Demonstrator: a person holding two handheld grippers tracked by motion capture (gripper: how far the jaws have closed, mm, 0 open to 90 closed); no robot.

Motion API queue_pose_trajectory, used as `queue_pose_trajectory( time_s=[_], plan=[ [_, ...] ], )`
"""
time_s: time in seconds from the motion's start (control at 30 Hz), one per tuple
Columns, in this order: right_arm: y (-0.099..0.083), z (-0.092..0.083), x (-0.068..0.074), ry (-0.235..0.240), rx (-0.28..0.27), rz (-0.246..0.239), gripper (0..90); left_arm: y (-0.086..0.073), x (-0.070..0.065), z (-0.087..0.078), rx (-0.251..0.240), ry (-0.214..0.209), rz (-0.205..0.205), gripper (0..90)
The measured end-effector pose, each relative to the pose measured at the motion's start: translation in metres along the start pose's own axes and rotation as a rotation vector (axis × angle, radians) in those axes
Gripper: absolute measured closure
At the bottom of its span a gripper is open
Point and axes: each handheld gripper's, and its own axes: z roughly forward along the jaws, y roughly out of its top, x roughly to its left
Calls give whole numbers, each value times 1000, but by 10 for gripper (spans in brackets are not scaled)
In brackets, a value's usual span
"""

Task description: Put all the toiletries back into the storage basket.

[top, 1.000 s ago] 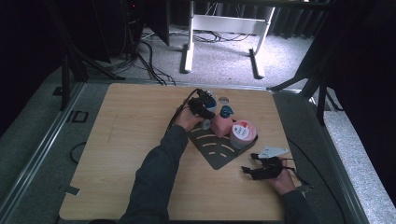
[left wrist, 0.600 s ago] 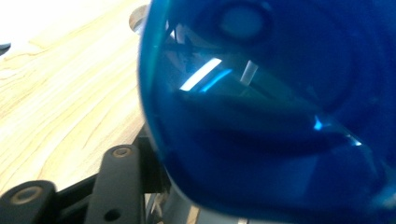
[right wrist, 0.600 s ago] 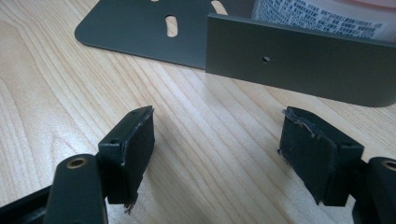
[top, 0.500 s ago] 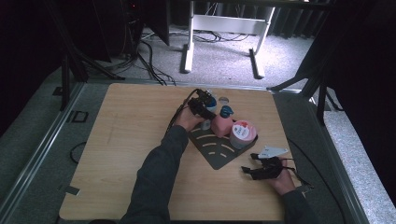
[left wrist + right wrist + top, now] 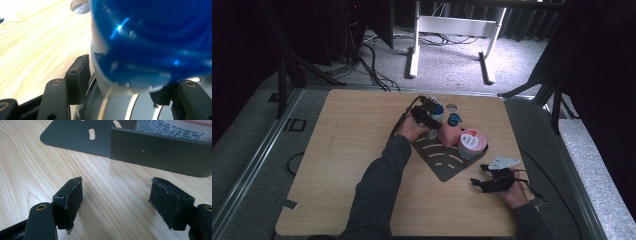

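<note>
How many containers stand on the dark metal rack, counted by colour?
Blue-capped bottle, between the jaws of the left gripper, which have just been opening: 1
Pink bottle with teal pump: 1
Pink-lidded round tub: 1
Total on the rack: 3

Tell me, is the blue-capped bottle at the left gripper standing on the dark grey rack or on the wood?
On the dark grey rack: the blue-capped bottle base meets slotted metal.

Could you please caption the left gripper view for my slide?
Left hand-held gripper, jaws just opening, straddles a blue-capped bottle on the grey tray.
</note>
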Motion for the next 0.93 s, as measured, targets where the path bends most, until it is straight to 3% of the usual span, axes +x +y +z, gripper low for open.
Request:
queue_pose_trajectory(
  time_s=[0.27,0.57,0.7,0.93],
  plan=[
    [0,0,0,0,1,0,260,-7,1,-8,-6,-12,-2,388],
    [0,0,0,0,0,-1,260,-15,-4,-18,15,-11,21,381],
    [0,0,0,0,1,0,260,-19,-6,-23,3,-7,27,381],
    [0,0,0,1,1,0,260,-31,-3,-31,3,-4,14,379]
  ],
)
